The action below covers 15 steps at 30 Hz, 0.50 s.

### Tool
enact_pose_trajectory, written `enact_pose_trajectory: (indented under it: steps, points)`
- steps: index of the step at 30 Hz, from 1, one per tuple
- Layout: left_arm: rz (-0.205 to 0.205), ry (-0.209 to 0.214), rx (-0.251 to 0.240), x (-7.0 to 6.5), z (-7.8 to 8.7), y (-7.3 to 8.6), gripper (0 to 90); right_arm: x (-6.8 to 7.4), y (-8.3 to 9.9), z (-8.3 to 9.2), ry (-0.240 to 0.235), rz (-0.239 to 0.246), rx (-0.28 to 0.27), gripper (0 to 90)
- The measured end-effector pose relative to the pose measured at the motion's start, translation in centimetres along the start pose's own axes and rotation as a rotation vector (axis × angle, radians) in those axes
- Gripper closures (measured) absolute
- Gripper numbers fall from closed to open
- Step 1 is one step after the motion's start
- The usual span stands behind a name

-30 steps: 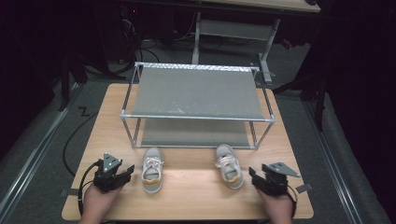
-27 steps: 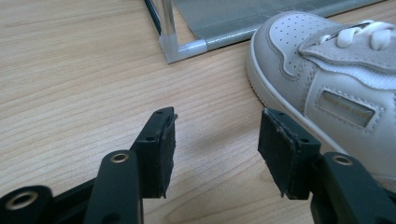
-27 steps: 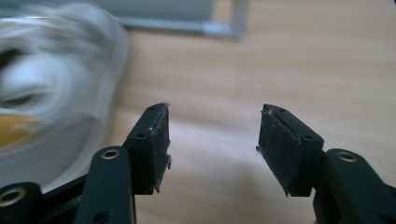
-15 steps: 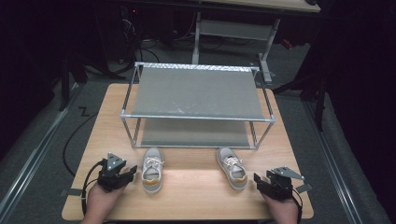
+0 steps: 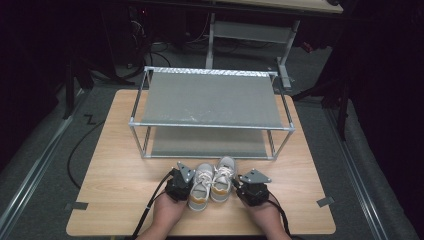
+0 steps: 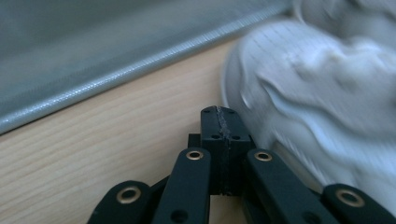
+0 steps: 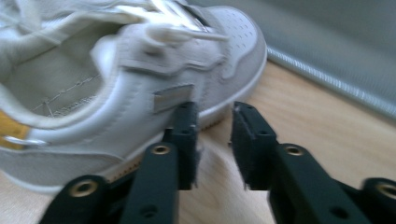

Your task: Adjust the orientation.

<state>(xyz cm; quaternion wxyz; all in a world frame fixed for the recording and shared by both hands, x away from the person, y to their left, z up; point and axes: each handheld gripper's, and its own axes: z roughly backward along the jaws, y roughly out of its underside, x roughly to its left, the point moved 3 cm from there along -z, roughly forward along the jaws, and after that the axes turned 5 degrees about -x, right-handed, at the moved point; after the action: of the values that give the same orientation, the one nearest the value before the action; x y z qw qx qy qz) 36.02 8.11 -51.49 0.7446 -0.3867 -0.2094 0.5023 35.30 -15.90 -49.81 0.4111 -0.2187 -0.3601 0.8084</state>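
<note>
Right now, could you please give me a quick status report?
Left tongs shut, right tongs open, both empty. Shoes paired between them. Rack beyond, path clear.

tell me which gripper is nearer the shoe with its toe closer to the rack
Right. The right gripper sits against that shoe's outer side, while the left gripper is beyond the other shoe, on its far side.

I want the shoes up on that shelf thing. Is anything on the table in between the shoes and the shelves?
Nothing visible is. The two shoes sit side by side at the table's near edge, one hand-held gripper on each side. Bare wood lies between their toes and the rack, and the parts of both shelves that show look empty.
</note>
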Motion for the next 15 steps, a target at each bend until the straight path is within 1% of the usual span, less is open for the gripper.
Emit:
enact_pose_trajectory:
  steps: [1, 2, 3, 4, 5, 6, 7, 8, 9, 10, 11, 12, 13, 14, 15]
  points:
    - [0.000, 0.000, 0.000, 0.0, 0.0, 0.0, 74.7, 0.0, 0.0, 0.0, 0.000, 0.000, 0.000, 60.0]
    - [-0.010, 0.019, 0.020, 1.0, 0.2, 0.2, 74.7, -1.1, 0.4, 0.4, -0.007, -0.040, 0.010, 55.4]
    - [-0.027, -0.003, 0.041, 2.2, 0.7, 0.5, 70.0, -2.3, 1.0, 0.9, 0.028, -0.051, 0.012, 55.6]
    - [-0.027, -0.033, 0.044, 5.1, 1.9, 1.0, 68.1, -4.8, 2.4, 2.2, 0.072, -0.102, 0.020, 53.5]
    - [-0.023, -0.049, 0.041, 6.6, 2.6, 1.2, 66.4, -6.0, 3.0, 2.8, 0.090, -0.126, 0.025, 52.2]
    - [-0.022, -0.063, 0.039, 7.7, 3.2, 1.3, 64.7, -7.0, 3.7, 3.5, 0.115, -0.144, 0.028, 51.1]
    - [-0.022, -0.063, 0.039, 7.7, 3.2, 1.3, 62.6, -7.0, 3.7, 3.5, 0.115, -0.144, 0.028, 51.1]
    - [-0.047, -0.091, 0.035, 9.3, 4.1, 1.7, 62.6, -7.6, 4.1, 3.9, 0.134, -0.158, 0.027, 50.1]
    - [-0.091, -0.128, 0.025, 10.6, 4.8, 2.4, 60.5, -8.6, 4.7, 4.6, 0.156, -0.189, 0.025, 49.2]
    - [-0.112, -0.143, 0.027, 11.3, 5.1, 2.9, 59.0, -9.4, 5.2, 5.2, 0.171, -0.234, 0.025, 46.9]
    - [-0.068, -0.098, 0.026, 12.8, 5.4, 4.0, 56.5, -9.9, 5.7, 5.9, 0.192, -0.245, 0.030, 46.2]
    - [-0.068, -0.098, 0.026, 12.8, 5.4, 4.0, 54.6, -9.9, 5.7, 5.9, 0.192, -0.245, 0.030, 46.2]
    - [-0.029, -0.082, 0.037, 13.4, 5.5, 4.0, 54.6, -10.1, 5.8, 6.1, 0.199, -0.244, 0.029, 45.9]
    - [-0.007, -0.096, 0.047, 13.8, 5.4, 3.9, 52.1, -10.3, 5.9, 6.2, 0.210, -0.258, 0.029, 45.1]
    - [0.001, -0.107, 0.048, 14.0, 5.4, 3.9, 49.7, -10.4, 6.0, 6.3, 0.216, -0.282, 0.026, 44.5]
